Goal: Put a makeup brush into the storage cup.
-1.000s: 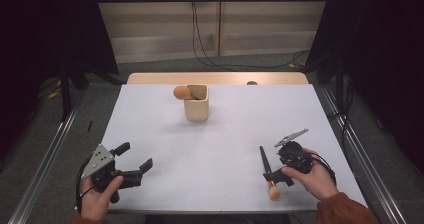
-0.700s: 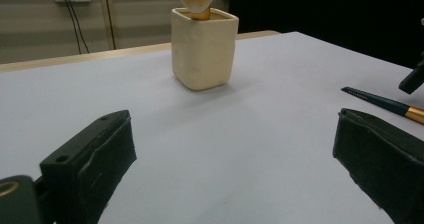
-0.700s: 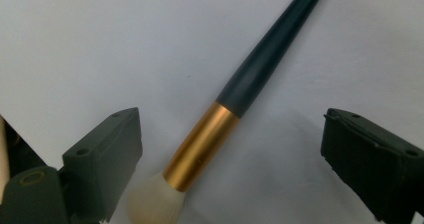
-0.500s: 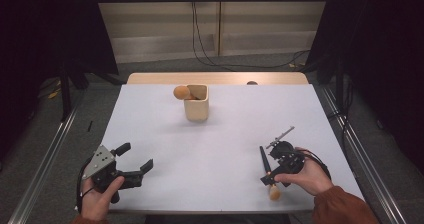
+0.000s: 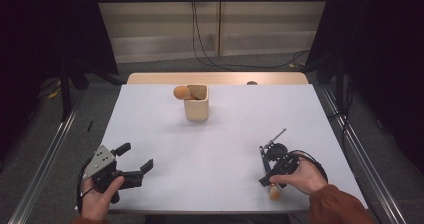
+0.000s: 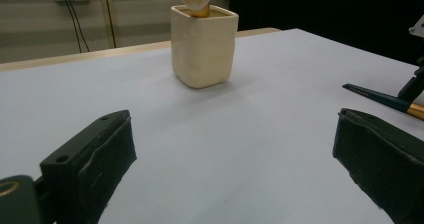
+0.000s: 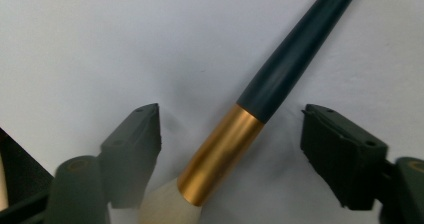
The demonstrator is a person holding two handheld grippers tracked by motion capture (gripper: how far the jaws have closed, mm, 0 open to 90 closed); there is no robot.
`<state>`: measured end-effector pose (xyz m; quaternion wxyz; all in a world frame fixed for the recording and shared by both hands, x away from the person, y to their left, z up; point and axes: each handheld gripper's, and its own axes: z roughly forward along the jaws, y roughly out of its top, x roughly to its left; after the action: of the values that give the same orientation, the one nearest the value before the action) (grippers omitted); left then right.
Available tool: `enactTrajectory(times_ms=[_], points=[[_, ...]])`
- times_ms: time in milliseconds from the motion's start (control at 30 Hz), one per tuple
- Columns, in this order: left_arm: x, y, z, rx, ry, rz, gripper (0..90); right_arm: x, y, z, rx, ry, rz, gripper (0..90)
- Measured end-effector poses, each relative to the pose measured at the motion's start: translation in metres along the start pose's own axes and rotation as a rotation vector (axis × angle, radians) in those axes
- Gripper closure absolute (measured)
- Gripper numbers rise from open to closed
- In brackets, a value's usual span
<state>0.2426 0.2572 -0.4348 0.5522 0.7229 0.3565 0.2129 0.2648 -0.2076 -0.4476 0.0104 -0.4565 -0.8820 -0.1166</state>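
A makeup brush lies flat on the white counter near its front right edge, between the jaws of the right tongs, which have just been closing but do not touch it yet. The left tongs stand wide open and hold nothing. Well apart, toward the far edge, a cream square cup holds a wooden spoon, bowl up.

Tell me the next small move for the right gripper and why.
Probably close the right gripper further: its jaws have just been closing. The brush lies on the table between them, pads still apart from its gold ferrule.
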Motion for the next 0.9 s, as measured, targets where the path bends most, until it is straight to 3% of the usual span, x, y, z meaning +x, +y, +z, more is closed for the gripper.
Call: enactTrajectory(times_ms=[300,400,567,700,900], points=[[0.001,0.0,0.0,0.0,0.009,-0.001,3.0,0.003,-0.003,0.0,0.035,-0.009,0.018,38.4],[0.001,-0.001,0.001,0.002,0.009,0.001,3.0,0.005,-0.004,0.0,0.05,-0.018,-0.009,43.5],[0.0,-0.001,0.002,0.005,0.006,0.003,3.0,0.01,-0.001,0.001,0.085,-0.078,-0.031,52.6],[0.001,-0.001,0.002,0.005,0.014,0.006,2.6,0.014,0.002,0.001,0.114,-0.09,-0.055,57.5],[0.001,-0.001,0.002,0.005,0.012,0.007,2.6,0.019,0.001,0.0,0.107,-0.081,-0.061,70.9]])
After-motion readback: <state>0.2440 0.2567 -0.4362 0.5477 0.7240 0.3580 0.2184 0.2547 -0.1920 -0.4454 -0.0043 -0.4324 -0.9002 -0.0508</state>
